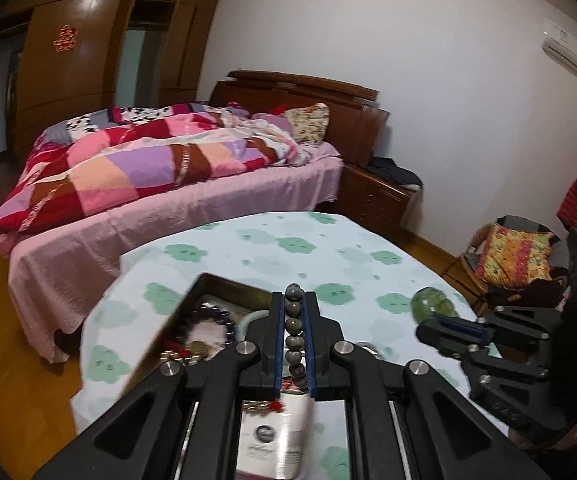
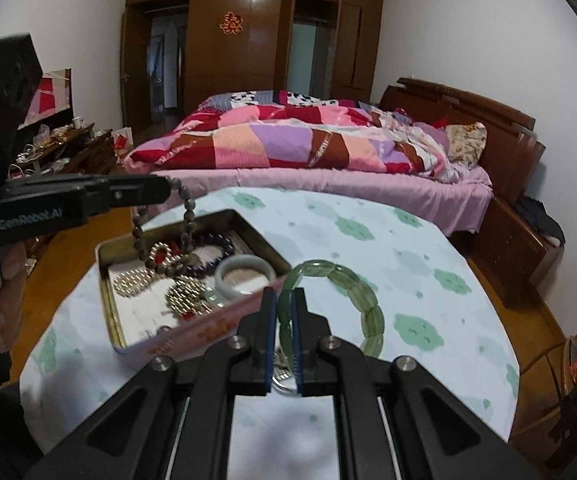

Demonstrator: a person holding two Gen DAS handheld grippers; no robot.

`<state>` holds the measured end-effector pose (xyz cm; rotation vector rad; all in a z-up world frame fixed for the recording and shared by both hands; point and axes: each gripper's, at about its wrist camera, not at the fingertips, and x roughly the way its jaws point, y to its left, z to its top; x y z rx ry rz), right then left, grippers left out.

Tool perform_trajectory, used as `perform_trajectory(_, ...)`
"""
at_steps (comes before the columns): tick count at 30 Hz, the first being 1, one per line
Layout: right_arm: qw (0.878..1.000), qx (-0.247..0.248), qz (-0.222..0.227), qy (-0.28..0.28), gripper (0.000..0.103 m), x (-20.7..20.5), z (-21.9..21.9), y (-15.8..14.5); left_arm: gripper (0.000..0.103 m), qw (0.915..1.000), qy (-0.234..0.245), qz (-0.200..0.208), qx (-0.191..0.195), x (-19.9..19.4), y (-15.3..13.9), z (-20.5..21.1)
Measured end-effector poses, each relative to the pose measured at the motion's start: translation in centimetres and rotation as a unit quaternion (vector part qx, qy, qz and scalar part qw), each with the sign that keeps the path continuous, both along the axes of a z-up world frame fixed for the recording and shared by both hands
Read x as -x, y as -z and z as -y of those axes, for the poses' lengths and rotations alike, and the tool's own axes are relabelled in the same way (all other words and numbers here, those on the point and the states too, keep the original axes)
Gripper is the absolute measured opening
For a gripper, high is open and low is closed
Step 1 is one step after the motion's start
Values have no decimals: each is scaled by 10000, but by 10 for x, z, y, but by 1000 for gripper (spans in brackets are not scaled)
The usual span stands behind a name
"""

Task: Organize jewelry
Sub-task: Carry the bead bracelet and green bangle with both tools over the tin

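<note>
1. My left gripper (image 1: 293,304) is pinched almost fully closed on a string of dark brown beads (image 1: 293,332); the beads run in a line between my blue-edged pads.
2. From the right wrist view, that bead string (image 2: 186,216) hangs in a loop from my left gripper (image 2: 166,190), dangling down over the tin (image 2: 108,304).
3. My right gripper (image 2: 284,308) is clamped nearly shut on a green stone bracelet (image 2: 362,292) made of flat, translucent segments; one side of the ring sits between my pads and the rest curves out to the right above the tablecloth (image 2: 388,248).
4. The tin is an open rectangular metal box on the round table, left of my right gripper. In it lie a pale jade bangle (image 2: 244,276), a dark blue bead bracelet (image 2: 218,244), and several shiny gold-coloured bead pieces (image 2: 186,296).
5. In the left wrist view my right gripper (image 1: 432,326) appears at right, with the green bracelet (image 1: 432,302) just at its tip.
6. The tablecloth is white with green cloud-like patches. A bed (image 2: 328,140) with a patchwork quilt stands behind the table.
</note>
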<state>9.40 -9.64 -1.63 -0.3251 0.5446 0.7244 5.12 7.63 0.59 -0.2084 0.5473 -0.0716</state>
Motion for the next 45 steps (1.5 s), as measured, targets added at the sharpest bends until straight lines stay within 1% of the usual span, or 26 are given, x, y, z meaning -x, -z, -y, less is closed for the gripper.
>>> perform_trajectory(7, 9996, -11, 57, -275, 9, 5, -23, -2, 7, 9995, -298, -85, 19, 6, 5, -22)
perform_trajectory(13, 9988, 9, 59, -492, 9, 13, -38, -2, 7, 9991, -388, -148, 6, 9, 9, -30)
perform_trajectory(20, 9974, 28, 13, -718, 9, 17, -59, 2, 7, 9983, -483, -308, 62, 9, 22, -43)
perform_trajectory(29, 9957, 20, -88, -925, 9, 24, -81, 7, 7, 9976, -526, -433, 153, 12, 32, -52)
perform_trajectory(45, 9934, 94, -285, -1105, 9, 31, -96, 18, 7, 9970, -491, -570, 207, 9, 44, -57)
